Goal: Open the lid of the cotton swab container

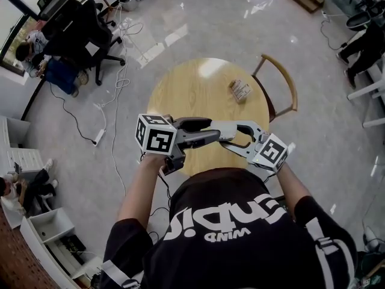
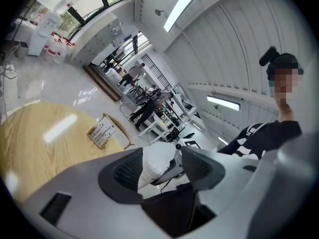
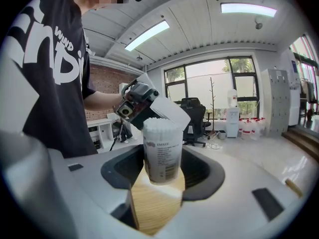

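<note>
As right gripper point(image 3: 162, 176) clamps, swab container point(image 3: 162, 146) sits between its jaws.

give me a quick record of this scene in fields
right tongs: shut on cotton swab container, upright
left tongs: white thing between them, grip unclear
swab tips: show at the container's top
table: round, wooden, small pack lying on it
</note>
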### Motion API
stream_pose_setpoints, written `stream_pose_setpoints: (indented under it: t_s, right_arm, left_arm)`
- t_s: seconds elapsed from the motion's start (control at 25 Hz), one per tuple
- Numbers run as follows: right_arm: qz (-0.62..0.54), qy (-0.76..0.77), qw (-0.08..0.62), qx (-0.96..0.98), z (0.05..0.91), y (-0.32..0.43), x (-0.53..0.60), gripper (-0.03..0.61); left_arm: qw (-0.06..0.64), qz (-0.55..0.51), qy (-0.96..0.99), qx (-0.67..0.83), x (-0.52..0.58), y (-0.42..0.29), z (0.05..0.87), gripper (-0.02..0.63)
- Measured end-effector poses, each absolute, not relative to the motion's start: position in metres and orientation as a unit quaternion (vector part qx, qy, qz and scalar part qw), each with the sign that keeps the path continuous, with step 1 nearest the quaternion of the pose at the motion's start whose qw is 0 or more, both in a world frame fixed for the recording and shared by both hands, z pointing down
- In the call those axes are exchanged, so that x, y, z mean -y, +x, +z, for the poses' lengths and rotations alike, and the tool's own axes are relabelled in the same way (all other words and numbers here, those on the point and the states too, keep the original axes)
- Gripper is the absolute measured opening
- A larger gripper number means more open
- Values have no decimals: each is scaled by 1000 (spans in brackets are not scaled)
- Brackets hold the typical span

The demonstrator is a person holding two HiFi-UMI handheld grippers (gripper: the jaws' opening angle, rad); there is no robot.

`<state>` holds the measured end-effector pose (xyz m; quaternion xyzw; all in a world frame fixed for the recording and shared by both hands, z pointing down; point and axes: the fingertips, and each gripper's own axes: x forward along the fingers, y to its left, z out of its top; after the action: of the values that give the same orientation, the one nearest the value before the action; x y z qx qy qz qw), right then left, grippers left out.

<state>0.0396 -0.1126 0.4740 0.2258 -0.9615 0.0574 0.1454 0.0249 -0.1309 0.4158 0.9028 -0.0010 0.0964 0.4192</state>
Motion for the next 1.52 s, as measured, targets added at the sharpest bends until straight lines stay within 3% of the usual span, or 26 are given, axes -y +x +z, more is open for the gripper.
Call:
stream_pose_setpoints:
  t_s: [0.24, 0.36, 0.44, 0.72, 1.32, 1.52]
  right_arm:
    - [84, 270, 132, 950, 472, 67, 125, 224]
    - [91, 281, 134, 946, 474, 70, 132, 225]
    - [96, 288, 132, 944, 474, 72, 135, 224]
    - [114, 320, 109, 934, 466, 82, 140, 224]
    - [133, 417, 65, 897, 453, 106, 157, 224]
    - [128, 436, 64, 889, 456, 108, 160, 224]
  left_arm:
    - [416, 87, 905, 27, 135, 14, 420, 229]
    - [401, 89, 910, 58, 145, -2, 428, 77]
    - [388, 88, 915, 70, 149, -8, 430, 12]
    - [332, 78, 933, 114, 153, -15, 428, 9]
    - [144, 72, 939, 305, 171, -48, 437, 9]
    - [126, 60, 930, 340, 171, -61, 445, 9]
